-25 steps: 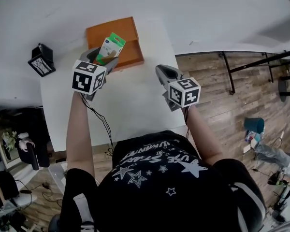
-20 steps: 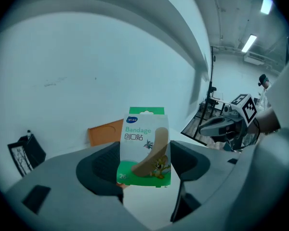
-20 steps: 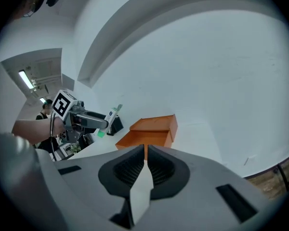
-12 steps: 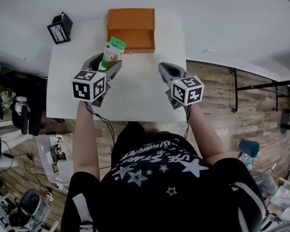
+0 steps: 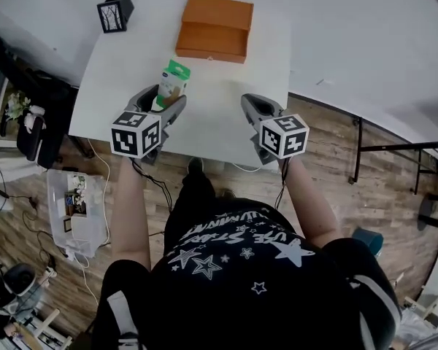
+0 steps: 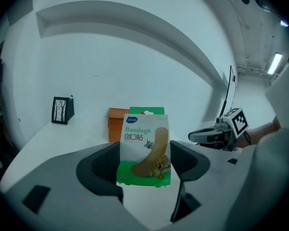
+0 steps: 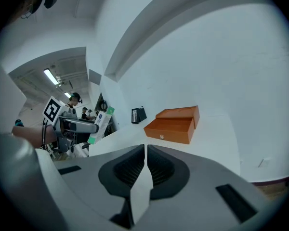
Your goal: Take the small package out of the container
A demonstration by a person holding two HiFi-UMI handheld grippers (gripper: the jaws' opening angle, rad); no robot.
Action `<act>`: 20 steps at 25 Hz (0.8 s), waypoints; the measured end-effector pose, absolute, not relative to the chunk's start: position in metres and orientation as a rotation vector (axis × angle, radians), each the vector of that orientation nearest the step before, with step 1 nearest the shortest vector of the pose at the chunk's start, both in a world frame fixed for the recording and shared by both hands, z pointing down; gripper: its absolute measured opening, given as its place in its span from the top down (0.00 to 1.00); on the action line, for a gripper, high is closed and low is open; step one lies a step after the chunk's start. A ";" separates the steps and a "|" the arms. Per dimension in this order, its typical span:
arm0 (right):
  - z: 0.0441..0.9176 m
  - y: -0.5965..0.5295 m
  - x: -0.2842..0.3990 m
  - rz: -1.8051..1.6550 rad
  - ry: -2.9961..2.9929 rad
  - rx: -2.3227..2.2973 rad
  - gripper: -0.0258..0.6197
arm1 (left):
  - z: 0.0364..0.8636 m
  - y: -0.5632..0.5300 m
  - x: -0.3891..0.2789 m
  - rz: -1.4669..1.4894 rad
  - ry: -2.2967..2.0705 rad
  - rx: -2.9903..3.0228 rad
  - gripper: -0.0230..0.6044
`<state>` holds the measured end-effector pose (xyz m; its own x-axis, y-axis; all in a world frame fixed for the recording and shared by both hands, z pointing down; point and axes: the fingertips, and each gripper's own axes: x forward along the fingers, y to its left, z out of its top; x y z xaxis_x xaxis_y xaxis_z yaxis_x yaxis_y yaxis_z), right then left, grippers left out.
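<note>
"Small green-and-white bandage package (image 5: 173,84): where does the head view put it?"

"Upright in the left hand-held gripper (image 5: 163,98), whose jaws clamp its sides, above the white surface (image 5: 226,86). The rectangular orange box (image 5: 212,44) stands at the far edge, well apart from it, a small black picture frame (image 5: 114,11) near the far left corner. The right hand-held gripper (image 5: 252,106) hangs over the near edge."

"And the left gripper view?"

"The package (image 6: 143,148) fills the gap between the jaws, the word Bandage and a cartoon plaster on its front. The orange box (image 6: 114,124) peeks out behind it, the frame (image 6: 61,109) farther left, the right hand-held gripper (image 6: 209,136) at the right."

"The right gripper view?"

"Those jaws are pressed together with nothing between them. Beyond stand the orange box (image 7: 176,125) and the frame (image 7: 138,114); at the left, the package (image 7: 99,123) sits in the left hand-held gripper."
</note>
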<state>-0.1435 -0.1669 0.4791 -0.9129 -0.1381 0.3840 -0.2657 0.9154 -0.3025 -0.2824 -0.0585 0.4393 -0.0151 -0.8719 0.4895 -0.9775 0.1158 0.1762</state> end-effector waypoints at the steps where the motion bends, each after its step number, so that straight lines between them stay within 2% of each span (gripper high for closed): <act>1: 0.479 -0.160 -0.138 0.497 -2.718 0.287 0.88 | 0.439 -0.051 -0.276 0.280 -1.927 1.779 0.40; 7: 0.485 -0.128 -0.098 0.489 -2.707 0.249 0.88 | 0.442 -0.012 -0.238 0.236 -1.961 1.733 0.40; 12: 0.482 -0.109 -0.042 0.469 -2.713 0.221 0.88 | 0.441 0.012 -0.179 0.236 -1.981 1.716 0.40; 20: 0.481 -0.074 -0.017 0.422 -2.720 0.190 0.88 | 0.446 0.058 -0.145 0.201 -2.028 1.694 0.40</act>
<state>-0.0174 -0.0739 0.4813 -0.9186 -0.0741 0.3882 -0.1883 0.9457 -0.2649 -0.1453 0.0580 0.4462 -0.1127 -0.8847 0.4524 -0.9563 0.2201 0.1923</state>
